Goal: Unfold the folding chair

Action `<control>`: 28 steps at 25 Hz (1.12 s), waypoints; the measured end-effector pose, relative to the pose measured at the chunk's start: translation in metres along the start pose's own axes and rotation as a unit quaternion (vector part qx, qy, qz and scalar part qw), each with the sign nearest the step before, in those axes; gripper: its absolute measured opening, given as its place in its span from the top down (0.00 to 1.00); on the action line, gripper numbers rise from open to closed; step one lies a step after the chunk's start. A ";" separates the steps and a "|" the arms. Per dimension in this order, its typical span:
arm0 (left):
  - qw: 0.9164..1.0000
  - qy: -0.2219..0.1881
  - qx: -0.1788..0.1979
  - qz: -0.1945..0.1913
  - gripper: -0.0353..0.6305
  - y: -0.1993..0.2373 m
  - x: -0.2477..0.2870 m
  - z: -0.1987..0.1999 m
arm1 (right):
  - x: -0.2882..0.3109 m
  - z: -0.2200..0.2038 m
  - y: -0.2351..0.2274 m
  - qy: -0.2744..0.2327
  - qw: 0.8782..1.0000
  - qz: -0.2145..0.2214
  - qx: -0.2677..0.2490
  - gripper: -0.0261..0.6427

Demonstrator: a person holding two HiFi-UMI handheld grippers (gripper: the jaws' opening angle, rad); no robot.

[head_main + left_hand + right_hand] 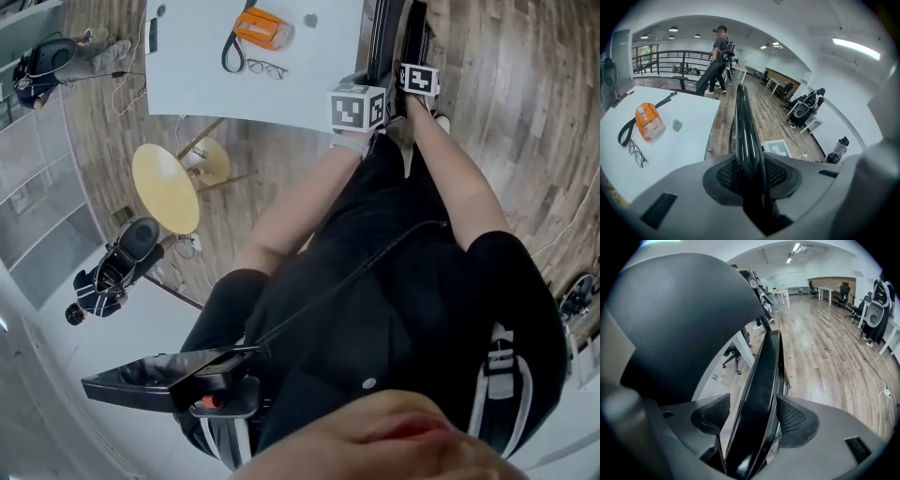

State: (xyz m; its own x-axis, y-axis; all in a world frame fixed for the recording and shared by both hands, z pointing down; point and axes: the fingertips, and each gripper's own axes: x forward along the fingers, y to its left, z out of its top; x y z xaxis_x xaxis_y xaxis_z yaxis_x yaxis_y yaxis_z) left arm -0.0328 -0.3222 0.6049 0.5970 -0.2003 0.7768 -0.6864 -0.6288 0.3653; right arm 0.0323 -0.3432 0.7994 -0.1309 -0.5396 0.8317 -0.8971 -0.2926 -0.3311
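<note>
The folded black chair (389, 37) stands upright by the white table's right edge, beyond both marker cubes. My left gripper (750, 174) is shut on a glossy black tube of the chair frame (743, 122), which runs up between its pads. Its marker cube (357, 109) shows in the head view. My right gripper (754, 417) is open, with the chair's flat black edge (764, 376) standing between its jaws and a gap at the left pad (712, 414). The right gripper's cube (418, 80) sits just right of the left one.
The white table (216, 89) carries an orange pouch (262, 28), a strap and glasses (267, 68). A round yellow stool (167, 187) stands on the wood floor at its near side. A person (721, 56) stands far off. A dark rounded shape (679, 315) fills the right gripper view's upper left.
</note>
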 end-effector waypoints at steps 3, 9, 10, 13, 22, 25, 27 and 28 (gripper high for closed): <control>1.000 -0.006 -0.006 -0.009 0.81 -0.004 0.002 0.001 | 0.023 -0.006 0.013 0.010 0.999 0.029 0.042 0.53; 1.000 -0.013 -0.008 -0.020 0.81 -0.008 0.000 0.000 | 0.029 -0.009 -0.012 0.031 0.998 -0.047 -0.017 0.61; 1.000 -0.014 -0.009 -0.022 0.80 -0.004 0.001 0.001 | 0.032 -0.007 -0.010 0.030 0.998 -0.044 -0.017 0.64; 1.000 -0.013 -0.010 -0.022 0.81 0.008 -0.002 0.001 | 0.041 -0.006 0.014 0.018 1.000 0.010 0.012 0.67; 0.999 -0.006 0.010 -0.044 0.81 0.026 -0.009 0.002 | 0.030 -0.016 -0.027 0.032 0.999 -0.027 0.006 0.67; 0.999 -0.006 0.014 -0.052 0.80 0.025 -0.008 0.002 | 0.026 -0.017 -0.035 0.032 0.999 -0.015 0.009 0.67; 0.998 -0.008 0.014 -0.054 0.80 0.023 -0.007 0.001 | 0.024 -0.017 -0.040 0.034 0.999 -0.011 0.012 0.67; 0.998 -0.009 0.014 -0.054 0.80 0.022 -0.006 0.001 | 0.023 -0.017 -0.043 0.035 0.999 -0.010 0.014 0.67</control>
State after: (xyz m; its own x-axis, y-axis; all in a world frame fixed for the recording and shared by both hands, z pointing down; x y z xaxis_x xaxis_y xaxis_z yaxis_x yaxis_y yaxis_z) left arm -0.0513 -0.3357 0.6082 0.6736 -0.1438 0.7249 -0.6066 -0.6680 0.4311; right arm 0.0602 -0.3297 0.8405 -0.1432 -0.4778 0.8667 -0.8873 -0.3259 -0.3263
